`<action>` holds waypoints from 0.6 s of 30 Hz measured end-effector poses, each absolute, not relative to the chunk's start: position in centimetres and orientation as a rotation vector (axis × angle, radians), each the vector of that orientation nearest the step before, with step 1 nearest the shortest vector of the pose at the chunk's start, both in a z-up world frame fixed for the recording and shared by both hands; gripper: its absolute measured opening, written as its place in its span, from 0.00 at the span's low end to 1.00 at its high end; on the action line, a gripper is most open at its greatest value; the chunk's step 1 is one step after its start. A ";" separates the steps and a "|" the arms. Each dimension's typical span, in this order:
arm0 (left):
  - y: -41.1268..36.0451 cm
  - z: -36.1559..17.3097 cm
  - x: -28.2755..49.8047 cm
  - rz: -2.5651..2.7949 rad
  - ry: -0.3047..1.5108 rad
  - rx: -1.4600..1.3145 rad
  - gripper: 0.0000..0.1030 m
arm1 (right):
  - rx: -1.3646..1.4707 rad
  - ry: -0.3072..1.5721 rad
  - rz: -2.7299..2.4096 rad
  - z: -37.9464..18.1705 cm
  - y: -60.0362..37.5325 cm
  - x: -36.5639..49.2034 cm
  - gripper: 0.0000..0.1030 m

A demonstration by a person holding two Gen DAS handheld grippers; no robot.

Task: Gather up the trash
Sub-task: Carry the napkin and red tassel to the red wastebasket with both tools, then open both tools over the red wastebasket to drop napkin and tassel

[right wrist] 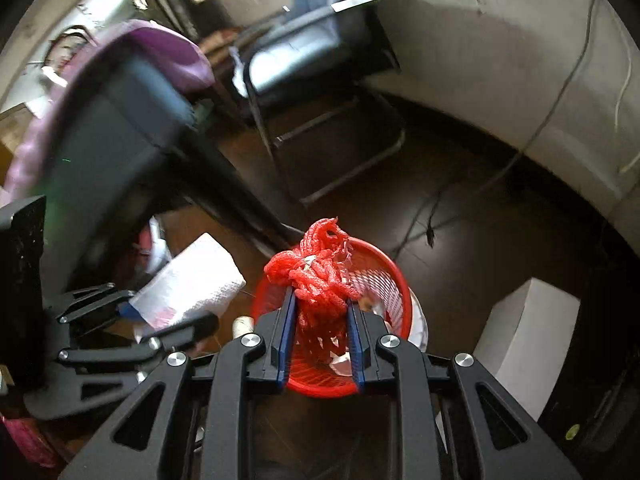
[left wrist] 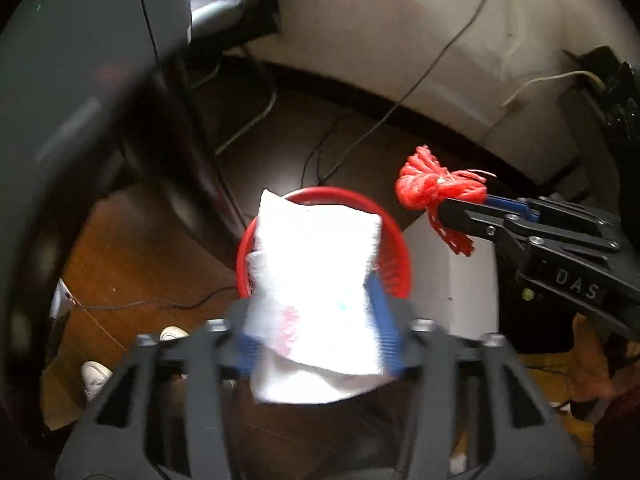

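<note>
In the left wrist view we saw the left gripper (left wrist: 316, 320) at lower centre with its jaws set fairly wide and clamped on a folded white paper towel (left wrist: 316, 280), the blue pads pressing both of its sides. The towel filled the middle of the frame and covered most of the red mesh basket (left wrist: 400, 248) on the dark floor behind it; only the basket's rim showed around it. At the right edge the right gripper (left wrist: 452, 204) reached in, its jaws narrow and pinched on a bundle of red netting (left wrist: 432, 188), to the upper right of the basket rim. In the right wrist view we found the right gripper (right wrist: 320, 312) at lower centre, jaws closed to a narrow gap on the red netting (right wrist: 320, 272), which sat in front of the red mesh basket (right wrist: 384, 280) with pale scraps inside. At the left of the frame the left gripper (right wrist: 160, 320) held the paper towel (right wrist: 188, 284) just beside the basket. A white box (right wrist: 524, 328) stood at lower right.
</note>
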State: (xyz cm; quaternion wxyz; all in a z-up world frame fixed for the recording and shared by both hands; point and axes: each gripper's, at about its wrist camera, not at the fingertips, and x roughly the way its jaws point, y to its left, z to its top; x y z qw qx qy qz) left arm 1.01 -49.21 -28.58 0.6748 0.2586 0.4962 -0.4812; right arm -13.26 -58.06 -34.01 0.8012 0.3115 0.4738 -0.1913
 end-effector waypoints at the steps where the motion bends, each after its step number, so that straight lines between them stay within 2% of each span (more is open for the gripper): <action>1: -49.4 -29.3 1.3 -1.070 1.125 0.580 0.68 | 0.682 1.031 -0.406 -35.3 -58.3 -12.8 0.29; 2: -49.4 -30.4 1.8 -1.054 1.140 0.575 0.72 | 0.710 1.048 -0.391 -36.7 -58.6 -12.4 0.39; 4: -49.2 -31.4 2.2 -1.043 1.164 0.571 0.74 | 0.759 1.074 -0.385 -38.6 -58.8 -11.8 0.51; 9: -48.3 -31.6 2.1 -1.033 1.131 0.601 0.81 | 0.805 1.080 -0.389 -39.6 -59.1 -12.0 0.51; 13: -47.3 -30.6 0.7 -1.027 1.109 0.591 0.81 | 0.761 1.051 -0.424 -37.1 -58.6 -13.3 0.51; 18: -45.2 -28.4 -1.1 -0.991 1.055 0.607 0.81 | 0.673 1.073 -0.496 -34.0 -56.4 -16.0 0.57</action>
